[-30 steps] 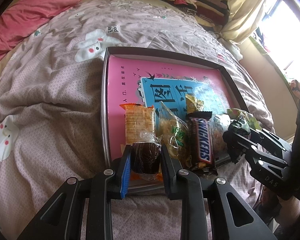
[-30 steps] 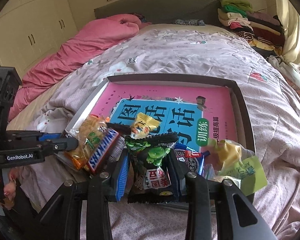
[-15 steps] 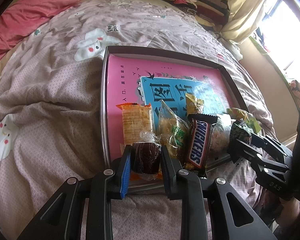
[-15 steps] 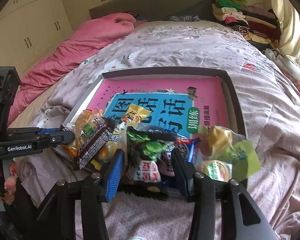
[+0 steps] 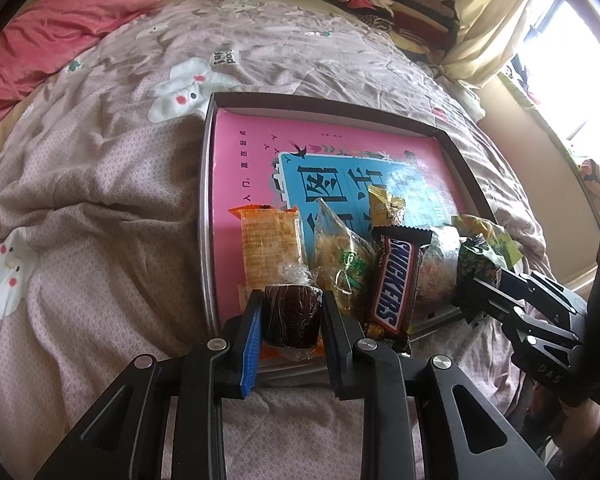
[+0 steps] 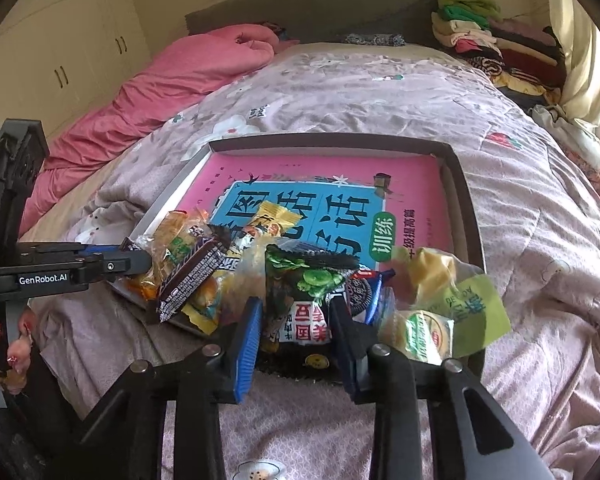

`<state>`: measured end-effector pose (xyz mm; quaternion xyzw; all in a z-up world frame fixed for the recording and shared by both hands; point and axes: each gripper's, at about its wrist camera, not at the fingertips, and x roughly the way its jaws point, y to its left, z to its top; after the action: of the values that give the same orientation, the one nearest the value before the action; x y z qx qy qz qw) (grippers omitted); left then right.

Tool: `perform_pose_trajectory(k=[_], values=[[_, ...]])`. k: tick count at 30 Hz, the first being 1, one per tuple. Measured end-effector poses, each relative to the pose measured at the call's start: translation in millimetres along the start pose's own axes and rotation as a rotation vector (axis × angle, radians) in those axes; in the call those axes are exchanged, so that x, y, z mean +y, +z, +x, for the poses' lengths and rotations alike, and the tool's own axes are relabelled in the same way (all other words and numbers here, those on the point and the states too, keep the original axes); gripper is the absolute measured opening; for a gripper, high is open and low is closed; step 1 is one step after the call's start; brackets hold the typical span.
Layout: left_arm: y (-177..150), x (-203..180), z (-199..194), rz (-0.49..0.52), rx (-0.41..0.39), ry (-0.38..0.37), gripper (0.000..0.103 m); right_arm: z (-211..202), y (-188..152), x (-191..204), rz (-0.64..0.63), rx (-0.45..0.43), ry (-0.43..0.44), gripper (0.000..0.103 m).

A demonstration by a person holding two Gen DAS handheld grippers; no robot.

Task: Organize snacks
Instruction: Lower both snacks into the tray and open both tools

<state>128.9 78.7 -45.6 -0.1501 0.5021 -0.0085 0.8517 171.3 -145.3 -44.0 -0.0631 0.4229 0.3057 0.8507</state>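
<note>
A shallow dark-rimmed box (image 5: 320, 102) with a pink and blue book cover inside lies on the bed. Several snacks sit along its near edge. My left gripper (image 5: 291, 316) is shut on a dark brown wrapped cake (image 5: 292, 312) at the box's near left corner, next to an orange cracker pack (image 5: 270, 248) and a Snickers bar (image 5: 394, 280). My right gripper (image 6: 296, 320) is shut on a dark green snack packet (image 6: 300, 300), with an Oreo pack (image 6: 360, 292) and a green-labelled pastry (image 6: 420, 334) to its right. The right gripper also shows in the left wrist view (image 5: 476, 284).
The box rests on a mauve patterned quilt (image 5: 100, 208). A pink duvet (image 6: 172, 80) lies at the far left. Folded clothes (image 6: 492, 44) are stacked at the far right by the curtain. White wardrobes (image 6: 60, 40) stand on the left.
My right gripper has shifted with the green packet along the box's near edge. The Snickers bar has tilted and slid a little. The left gripper holds still on the brown cake.
</note>
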Motion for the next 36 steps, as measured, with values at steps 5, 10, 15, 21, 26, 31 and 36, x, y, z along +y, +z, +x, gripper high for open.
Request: perform_pose_trajectory(k=[5,10,15,21,26,31,36], values=[[-0.5,-2.1,-1.0,0.003,0.001,0.002,0.027,5.2,4.5,8.4,-0.033,0.002,0.006,0.034],[-0.2,-2.0,-1.5,-0.001,0.000,0.003,0.027,12.7,8.2,14.7,-0.061,0.005,-0.006,0.034],[1.5,-0.3,-1.9,-0.003,-0.004,0.005,0.027,14.6,8.9,15.1,-0.068,0.002,-0.016,0.034],[1.8,-0.2,-1.8,-0.005,-0.002,0.006,0.028,13.7,8.1,13.6,-0.053,0.001,-0.020,0.034],[2.2,2.4,-0.4,-0.015,0.010,0.009,0.036,11.4,8.2,10.4,-0.038,-0.002,-0.036,0.037],[2.2,3.6,0.3,-0.028,0.017,0.007,0.046,8.1,8.5,3.7,-0.005,-0.010,-0.055,0.044],[2.6,2.2,-0.6,-0.025,0.015,0.015,0.052,3.4,9.1,-1.3,0.012,-0.026,-0.075,0.050]])
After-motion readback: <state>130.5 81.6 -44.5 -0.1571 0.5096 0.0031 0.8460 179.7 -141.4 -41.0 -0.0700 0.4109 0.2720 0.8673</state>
